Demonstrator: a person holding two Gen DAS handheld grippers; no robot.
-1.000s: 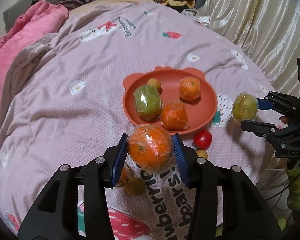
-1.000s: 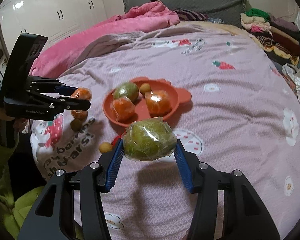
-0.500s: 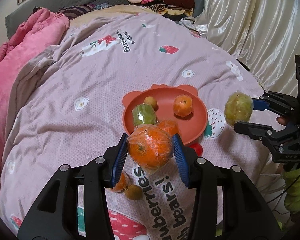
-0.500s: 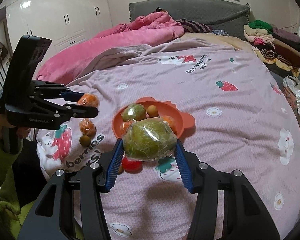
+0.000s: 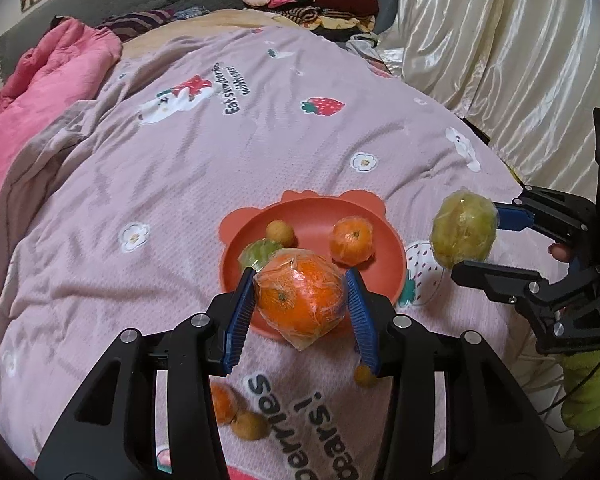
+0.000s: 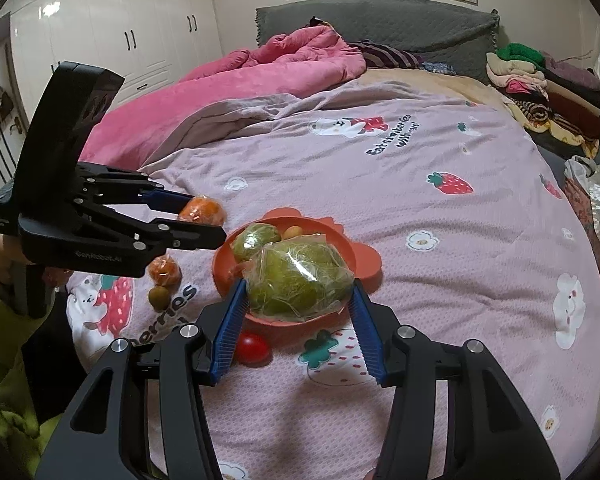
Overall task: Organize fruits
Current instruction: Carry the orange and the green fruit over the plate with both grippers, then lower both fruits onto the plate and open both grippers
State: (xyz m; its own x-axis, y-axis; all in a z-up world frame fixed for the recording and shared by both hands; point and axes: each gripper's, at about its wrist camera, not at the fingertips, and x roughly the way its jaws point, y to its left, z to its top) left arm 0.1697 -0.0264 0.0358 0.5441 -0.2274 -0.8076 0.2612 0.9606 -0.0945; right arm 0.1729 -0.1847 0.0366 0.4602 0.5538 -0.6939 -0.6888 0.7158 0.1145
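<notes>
My left gripper (image 5: pixel 300 304) is shut on a plastic-wrapped orange (image 5: pixel 300 298) and holds it above the near rim of the red bear-eared plate (image 5: pixel 388 256). My right gripper (image 6: pixel 298 300) is shut on a wrapped green fruit (image 6: pixel 300 280), held above the plate (image 6: pixel 366 264); it also shows in the left wrist view (image 5: pixel 464 234). On the plate lie a wrapped green fruit (image 5: pixel 260 250), a small yellow fruit (image 5: pixel 281 232) and a wrapped orange (image 5: pixel 351 240).
On the pink bedspread near the plate lie a red tomato (image 6: pixel 253 349), a wrapped orange (image 6: pixel 164 272), a small brown-green fruit (image 6: pixel 159 298) and a small yellow fruit (image 5: pixel 365 375). A pink duvet (image 6: pixel 236 80) is heaped at the back; folded clothes (image 6: pixel 540 80) are stacked at the right.
Both grippers have risen and pulled back from the plate with their fruits still held, so the plate looks smaller and farther away.
</notes>
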